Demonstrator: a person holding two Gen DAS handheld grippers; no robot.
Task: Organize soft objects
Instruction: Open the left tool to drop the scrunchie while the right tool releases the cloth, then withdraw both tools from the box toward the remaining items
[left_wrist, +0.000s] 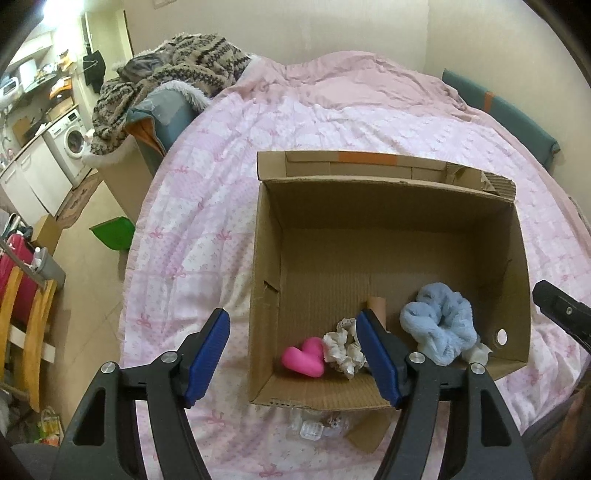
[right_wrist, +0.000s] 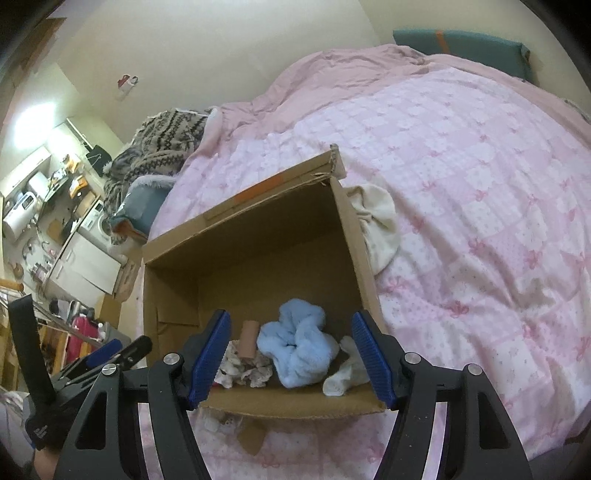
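Observation:
An open cardboard box (left_wrist: 509, 236) stands on the pink bed; it also shows in the right wrist view (right_wrist: 354, 229). Inside lie a pink heart (left_wrist: 304, 357), a white lace scrunchie (left_wrist: 341, 350), a light blue fluffy scrunchie (left_wrist: 439, 325) (right_wrist: 295, 347), a small pink roll (right_wrist: 249, 338) and a white sock (right_wrist: 343, 376). My left gripper (left_wrist: 291, 354) is open and empty above the box's near left corner. My right gripper (right_wrist: 291, 354) is open and empty above the box's near edge. A cream cloth (right_wrist: 376, 225) lies on the bed just right of the box.
The pink quilted bed (left_wrist: 221, 192) fills most of both views. A patterned blanket pile (left_wrist: 166, 81) sits at the far left of the bed. Clear plastic bits (left_wrist: 314, 428) lie in front of the box. A kitchen with a washing machine (left_wrist: 72, 142) is at the left.

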